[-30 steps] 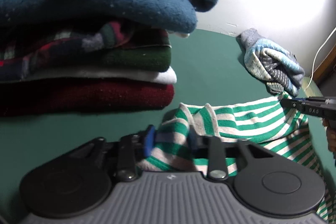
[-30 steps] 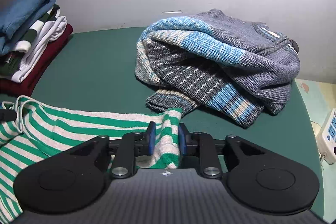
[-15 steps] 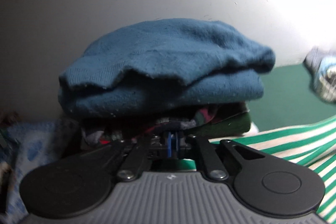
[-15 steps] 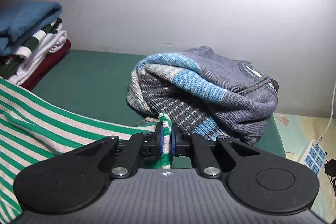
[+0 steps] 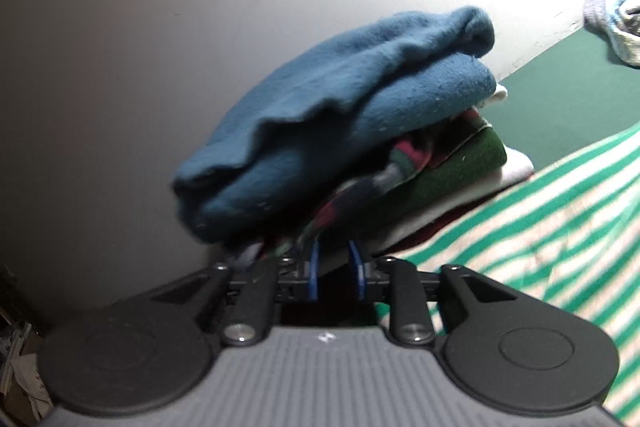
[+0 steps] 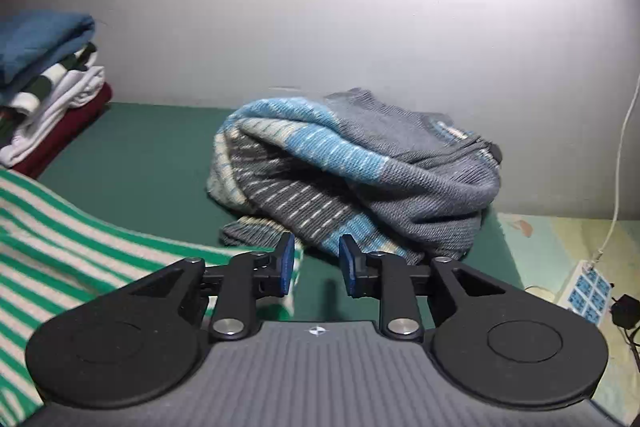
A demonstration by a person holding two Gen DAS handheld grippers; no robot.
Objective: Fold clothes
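The green-and-white striped garment [image 5: 540,219] lies spread on the green table [image 5: 560,107], right of my left gripper [image 5: 335,269]. That gripper is open with nothing between its blue pads, and it points at the base of a stack of folded clothes [image 5: 340,131] topped by a blue sweater. In the right wrist view the striped garment [image 6: 60,239] lies at the left, its edge just behind the left pad. My right gripper [image 6: 317,265] is open and empty, facing a crumpled grey-and-blue knit sweater [image 6: 360,179].
The folded stack [image 6: 44,75] stands at the table's [image 6: 152,155] back left against a pale wall. A white power strip [image 6: 588,287] and a cable [image 6: 620,163] lie beyond the table's right edge. The knit sweater [image 5: 616,15] shows at the far right of the left wrist view.
Both grippers were shut on the striped garment and lifted it; now both have opened and let it go, and it lies flatter on the table.
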